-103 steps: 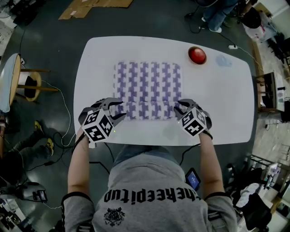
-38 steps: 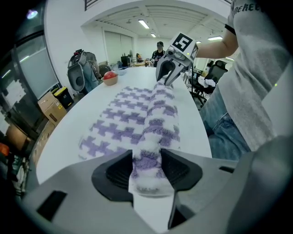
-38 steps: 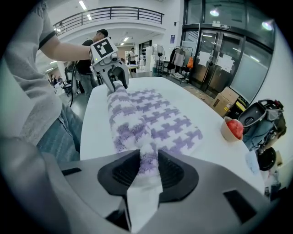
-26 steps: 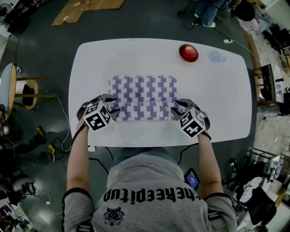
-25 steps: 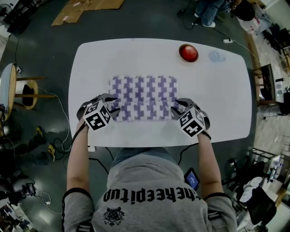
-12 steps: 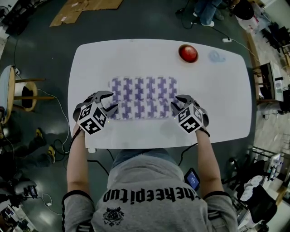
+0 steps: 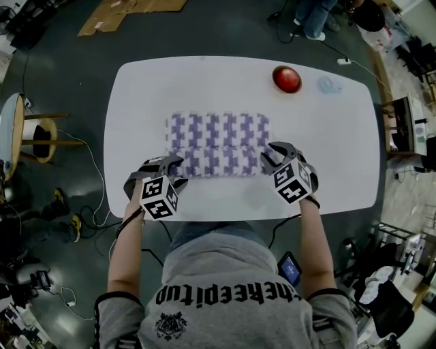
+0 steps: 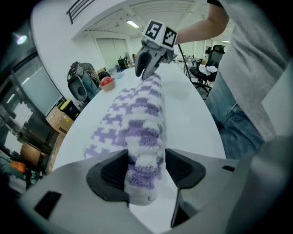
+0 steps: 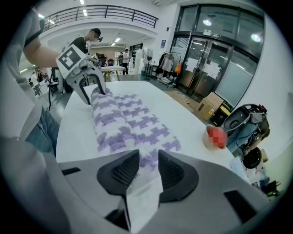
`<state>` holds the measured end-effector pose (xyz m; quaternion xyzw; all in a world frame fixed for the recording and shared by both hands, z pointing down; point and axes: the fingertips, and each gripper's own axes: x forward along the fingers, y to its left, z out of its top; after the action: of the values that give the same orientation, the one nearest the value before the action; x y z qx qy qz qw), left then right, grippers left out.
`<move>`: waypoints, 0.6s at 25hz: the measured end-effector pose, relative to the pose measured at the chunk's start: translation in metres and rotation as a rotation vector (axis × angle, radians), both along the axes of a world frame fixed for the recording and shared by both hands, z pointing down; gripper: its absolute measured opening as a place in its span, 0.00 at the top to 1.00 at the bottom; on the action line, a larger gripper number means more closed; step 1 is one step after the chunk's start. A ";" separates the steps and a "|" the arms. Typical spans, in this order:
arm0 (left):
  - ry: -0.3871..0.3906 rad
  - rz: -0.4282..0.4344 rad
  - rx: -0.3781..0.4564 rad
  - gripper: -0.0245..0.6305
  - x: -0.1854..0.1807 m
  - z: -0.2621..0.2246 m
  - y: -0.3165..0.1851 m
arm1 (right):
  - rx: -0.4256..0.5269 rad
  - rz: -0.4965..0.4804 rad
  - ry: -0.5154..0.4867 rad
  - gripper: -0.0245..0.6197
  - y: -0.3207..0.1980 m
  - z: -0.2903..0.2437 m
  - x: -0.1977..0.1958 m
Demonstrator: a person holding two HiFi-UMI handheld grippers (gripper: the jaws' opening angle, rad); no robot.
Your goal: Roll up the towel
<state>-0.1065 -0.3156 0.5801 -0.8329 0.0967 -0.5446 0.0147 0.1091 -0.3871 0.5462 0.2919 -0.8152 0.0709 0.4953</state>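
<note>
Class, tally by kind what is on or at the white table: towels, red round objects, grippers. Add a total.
Towel: 1 (purple-and-white towel)
Red round object: 1
Grippers: 2 (left gripper, jaws just opened round the towel's end; right gripper, clamped on it)
Total: 4

White table (image 7: 340,157) on dark floor (image 7: 65,75); cardboard (image 7: 129,13) beyond; wooden stool (image 7: 41,131) left.

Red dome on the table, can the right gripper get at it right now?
Probably not yet: the right gripper is shut on the towel, though only bare table separates it from the red dome.
</note>
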 end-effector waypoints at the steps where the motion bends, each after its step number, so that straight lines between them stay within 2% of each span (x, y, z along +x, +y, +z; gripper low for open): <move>1: -0.006 -0.005 0.011 0.60 0.001 0.001 -0.004 | 0.011 -0.013 -0.009 0.79 0.003 -0.006 0.000; 3: -0.023 -0.001 0.027 0.60 0.003 0.002 -0.009 | 0.022 -0.055 -0.030 0.79 0.016 -0.017 -0.004; 5: -0.046 0.014 0.037 0.60 0.002 0.003 -0.010 | 0.005 -0.127 -0.030 0.73 0.037 -0.018 -0.011; 7: -0.059 0.022 0.039 0.60 0.001 0.004 -0.010 | -0.023 -0.212 0.022 0.65 0.057 -0.004 -0.017; 9: -0.064 0.022 0.039 0.60 0.000 0.004 -0.011 | -0.025 -0.268 0.109 0.62 0.065 0.015 -0.017; 11: -0.064 0.025 0.037 0.60 -0.001 0.003 -0.012 | 0.012 -0.273 0.183 0.63 0.061 0.024 -0.014; 13: -0.062 0.034 0.029 0.65 0.002 -0.001 -0.011 | 0.038 -0.258 0.207 0.76 0.055 0.021 -0.010; 15: -0.060 0.045 0.020 0.70 0.007 -0.007 -0.010 | 0.029 -0.252 0.195 0.81 0.055 0.016 -0.005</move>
<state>-0.0992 -0.3258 0.5735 -0.8180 0.0829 -0.5679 0.0383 0.1042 -0.3326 0.5620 0.1998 -0.7943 -0.0326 0.5728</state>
